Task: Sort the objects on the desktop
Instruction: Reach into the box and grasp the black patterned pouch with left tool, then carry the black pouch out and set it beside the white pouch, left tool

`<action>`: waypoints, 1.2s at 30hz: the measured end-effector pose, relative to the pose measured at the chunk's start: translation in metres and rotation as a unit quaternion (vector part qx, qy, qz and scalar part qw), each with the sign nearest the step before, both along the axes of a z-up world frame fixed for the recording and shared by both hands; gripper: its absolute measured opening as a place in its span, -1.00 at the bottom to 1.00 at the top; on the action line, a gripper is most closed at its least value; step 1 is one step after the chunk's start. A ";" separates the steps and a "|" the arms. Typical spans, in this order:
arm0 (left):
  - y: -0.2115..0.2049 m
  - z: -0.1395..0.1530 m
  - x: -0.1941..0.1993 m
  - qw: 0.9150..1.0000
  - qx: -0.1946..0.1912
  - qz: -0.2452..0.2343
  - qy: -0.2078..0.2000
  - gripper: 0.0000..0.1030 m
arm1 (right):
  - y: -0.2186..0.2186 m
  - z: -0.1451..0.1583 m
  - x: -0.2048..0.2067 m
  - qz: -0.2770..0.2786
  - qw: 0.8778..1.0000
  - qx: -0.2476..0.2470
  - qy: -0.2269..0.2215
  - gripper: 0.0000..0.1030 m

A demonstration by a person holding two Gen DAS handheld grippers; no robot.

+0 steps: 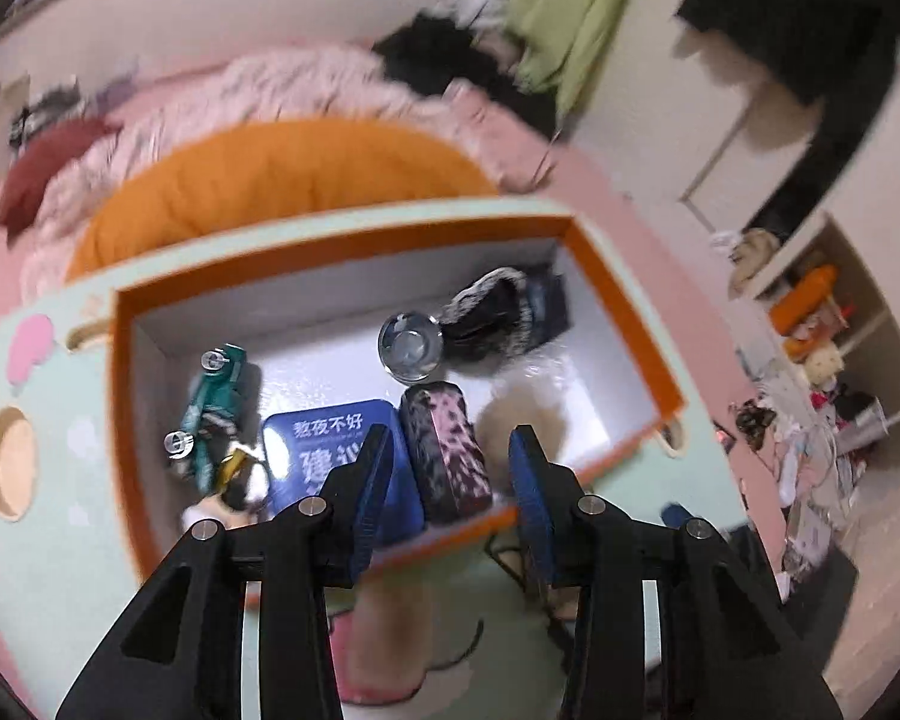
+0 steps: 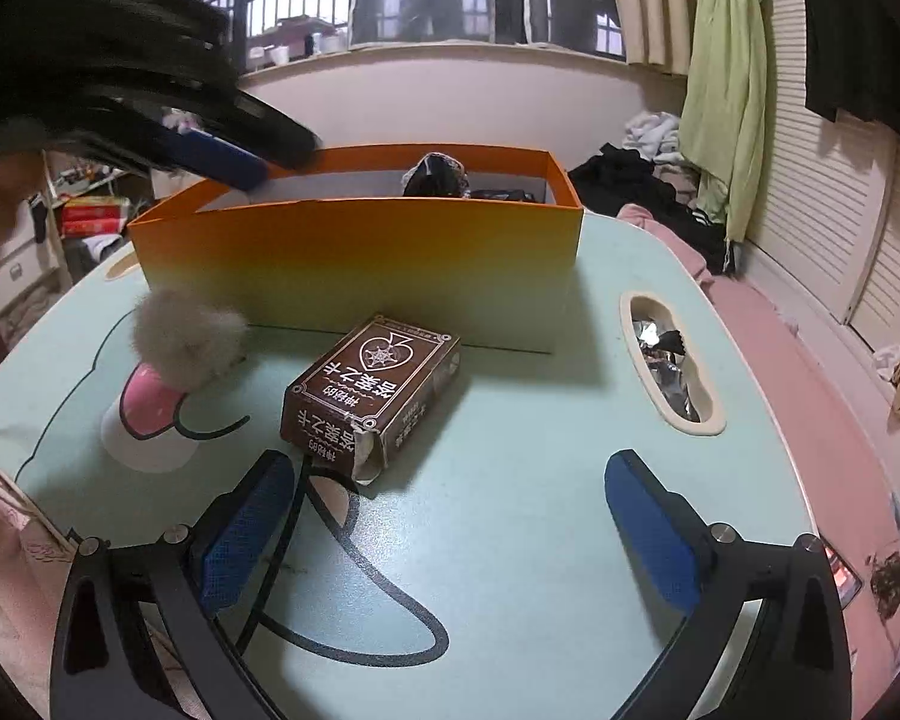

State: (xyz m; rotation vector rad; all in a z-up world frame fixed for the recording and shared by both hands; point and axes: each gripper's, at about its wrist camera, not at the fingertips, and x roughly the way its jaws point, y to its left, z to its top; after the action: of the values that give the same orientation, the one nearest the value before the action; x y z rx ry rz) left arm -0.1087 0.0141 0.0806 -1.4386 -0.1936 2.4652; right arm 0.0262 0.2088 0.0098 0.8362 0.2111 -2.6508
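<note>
Sorting under way — the orange box (image 1: 624,312) on the tabletop (image 2: 540,480) already holds a blue tin (image 1: 336,456), a speckled case (image 1: 447,450), a glass ball (image 1: 410,345) and a teal item (image 1: 216,402).

Left tongs (image 1: 450,468) hover over the box, jaws partly closed, nothing between them.

Right tongs (image 2: 450,516) gape wide, empty, aimed at the brown card box (image 2: 372,390) lying just ahead, near the orange box's front wall. A grey pompom (image 2: 189,339) sits to its left.

Likely next: close on the card box, lift it over the wall.

Tin reads "熬夜不好"; card box bears a spade emblem, its characters upside down and unclear.
</note>
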 end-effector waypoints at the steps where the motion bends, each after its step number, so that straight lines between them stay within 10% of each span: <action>1: 0.005 -0.005 -0.005 1.000 -0.010 -0.005 -0.013 -0.19 | 0.000 0.000 0.000 0.000 1.000 0.000 0.000 1.00; 14: 0.004 -0.018 -0.016 1.000 -0.014 -0.002 0.011 -0.39 | -0.003 0.000 0.002 0.000 1.000 0.000 0.000 1.00; 25: -0.043 0.063 0.067 0.981 0.133 -0.015 0.143 -0.43 | -0.004 -0.001 0.001 0.000 1.000 0.000 0.002 1.00; 36: -0.015 -0.024 0.093 0.988 0.124 -0.058 0.070 -0.42 | -0.003 -0.001 0.002 0.000 1.000 0.000 0.002 1.00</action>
State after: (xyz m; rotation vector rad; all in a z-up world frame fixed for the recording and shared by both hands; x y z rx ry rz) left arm -0.0160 -0.0008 0.0563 -1.1386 -0.3629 2.3410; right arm 0.0284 0.2053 0.0090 0.8318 0.2121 -2.6520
